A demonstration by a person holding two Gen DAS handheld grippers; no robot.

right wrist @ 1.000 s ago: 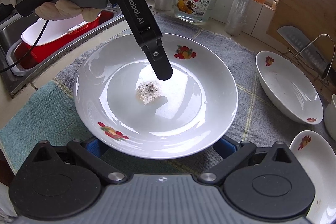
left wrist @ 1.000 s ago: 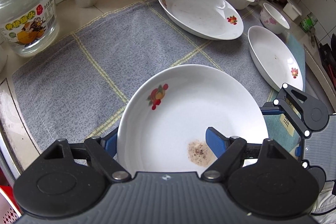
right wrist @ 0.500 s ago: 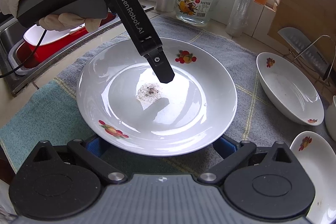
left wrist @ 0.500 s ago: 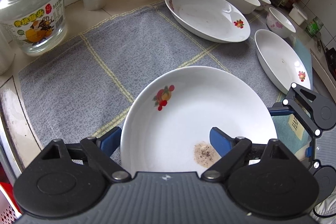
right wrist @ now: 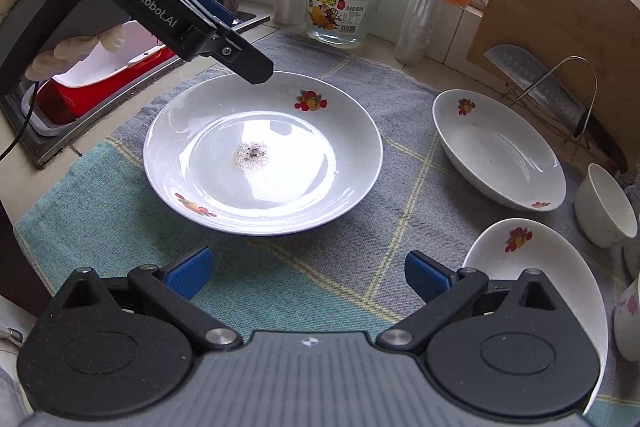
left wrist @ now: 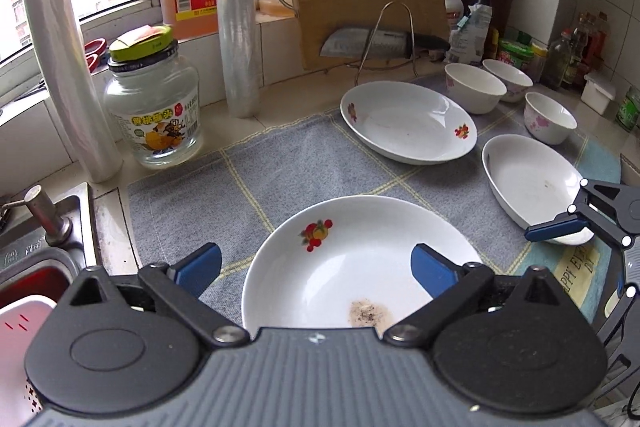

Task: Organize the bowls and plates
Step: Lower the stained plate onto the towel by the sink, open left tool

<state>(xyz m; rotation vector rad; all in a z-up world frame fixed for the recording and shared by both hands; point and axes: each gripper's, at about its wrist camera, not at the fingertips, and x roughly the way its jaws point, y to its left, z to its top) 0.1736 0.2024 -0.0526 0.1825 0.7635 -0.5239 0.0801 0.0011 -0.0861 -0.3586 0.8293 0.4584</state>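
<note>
Lowest in the right wrist view, the right gripper (right wrist: 308,277) has its blue pads spread wide over the checked cloth (right wrist: 344,279), holding nothing. Just beyond it, at frame centre, sits the nearest plate (right wrist: 262,151): glossy white glazed ware, shallow and round, with fruit decals on the rim and a gritty brown smear in its well. It lies flat on the cloth, touched by neither tool. The left gripper (left wrist: 316,267), seen at the bottom of its own view, is likewise spread, its pads hanging above the plate's near rim.

My reading is that this plate has been set down as the base of a stack, and the next move is fetching another. Two more plates lie to the right: one at lower right (right wrist: 532,287), one at middle right (right wrist: 500,155). Either calls for pinching a thin, slick rim firmly and lifting level.

Farther off, at the right edge, stand small deep bowls (right wrist: 604,207), and at the upper middle a glass jar (right wrist: 344,3).
</note>
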